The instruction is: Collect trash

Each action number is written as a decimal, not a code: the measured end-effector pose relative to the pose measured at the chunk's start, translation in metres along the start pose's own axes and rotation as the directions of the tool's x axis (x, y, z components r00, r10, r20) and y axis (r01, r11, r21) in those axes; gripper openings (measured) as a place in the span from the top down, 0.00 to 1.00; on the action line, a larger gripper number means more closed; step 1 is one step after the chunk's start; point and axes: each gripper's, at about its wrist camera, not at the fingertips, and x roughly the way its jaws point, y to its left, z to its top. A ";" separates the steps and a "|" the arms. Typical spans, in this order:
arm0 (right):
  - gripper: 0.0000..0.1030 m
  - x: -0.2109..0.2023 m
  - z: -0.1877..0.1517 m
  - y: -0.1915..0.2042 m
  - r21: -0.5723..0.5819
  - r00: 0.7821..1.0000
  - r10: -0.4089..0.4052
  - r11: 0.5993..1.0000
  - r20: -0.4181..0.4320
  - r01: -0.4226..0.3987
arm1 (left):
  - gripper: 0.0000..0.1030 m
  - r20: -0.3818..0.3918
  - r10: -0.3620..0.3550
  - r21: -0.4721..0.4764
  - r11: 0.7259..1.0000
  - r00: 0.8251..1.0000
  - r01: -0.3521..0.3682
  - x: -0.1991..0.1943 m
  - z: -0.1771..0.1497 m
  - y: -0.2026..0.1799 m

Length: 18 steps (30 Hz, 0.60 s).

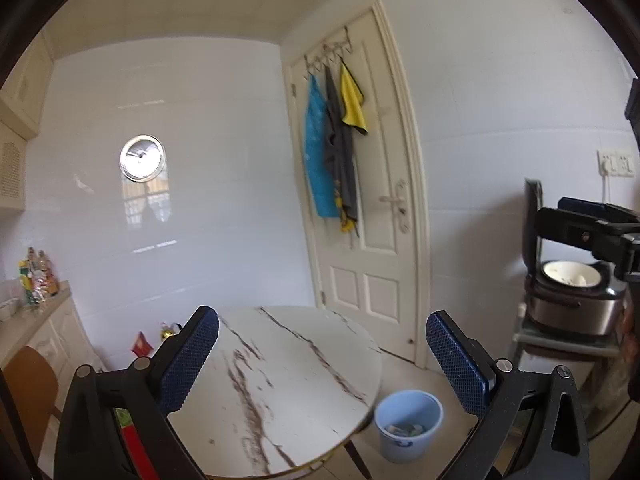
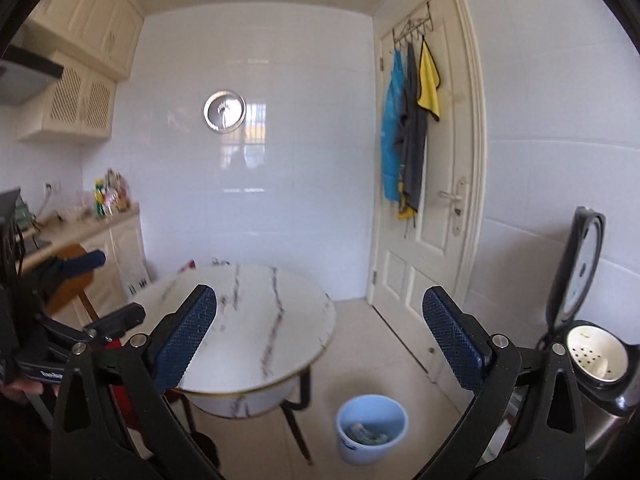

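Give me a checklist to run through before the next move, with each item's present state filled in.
1. Left gripper open and empty: ok.
2. Right gripper open and empty: ok.
3. Blue bin upright on the floor beside the table: ok.
4. Bin has room left; some trash already lies at its bottom: ok.
5. Trash left on the visible tabletop: none seen, ok.
6. Trash elsewhere, on the floor under the table or behind the grippers: cannot tell.

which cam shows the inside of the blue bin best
The right wrist view: the blue bin stands clear on the floor, its whole mouth open to the camera, with trash at the bottom. In the left wrist view the bin sits beside the table, its contents similarly visible but blurrier.
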 end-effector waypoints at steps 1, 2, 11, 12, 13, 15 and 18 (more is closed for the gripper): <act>0.00 -0.005 0.005 0.006 0.013 1.000 0.010 1.000 0.020 -0.010 | 0.00 0.018 0.014 -0.009 1.000 1.000 -0.014 -0.016 0.003 0.005; 0.00 -0.010 0.012 0.013 0.022 0.999 0.019 1.000 0.041 -0.020 | 0.00 0.029 0.022 -0.018 1.000 0.999 -0.022 -0.023 0.005 0.007; 0.00 -0.031 0.029 0.050 0.019 0.990 0.026 0.999 0.137 -0.029 | 0.00 0.117 0.083 -0.068 0.995 0.990 -0.075 -0.071 -0.001 -0.003; 0.00 -0.031 0.029 0.053 0.011 0.990 0.027 1.000 0.140 -0.029 | 0.00 0.125 0.093 -0.074 0.994 0.988 -0.085 -0.079 -0.003 -0.003; 0.00 -0.032 0.029 0.060 0.000 0.990 0.025 1.000 0.142 -0.025 | 0.00 0.129 0.101 -0.077 0.993 0.986 -0.092 -0.075 -0.007 -0.009; 0.00 -0.033 0.030 0.071 -0.017 0.989 0.016 1.000 0.146 -0.014 | 0.00 0.130 0.119 -0.076 0.991 0.984 -0.109 -0.084 -0.010 -0.013; 0.00 -0.034 0.029 0.085 -0.033 0.988 -0.009 0.999 0.154 0.015 | 0.00 0.135 0.146 -0.084 0.987 0.980 -0.135 -0.084 -0.020 -0.022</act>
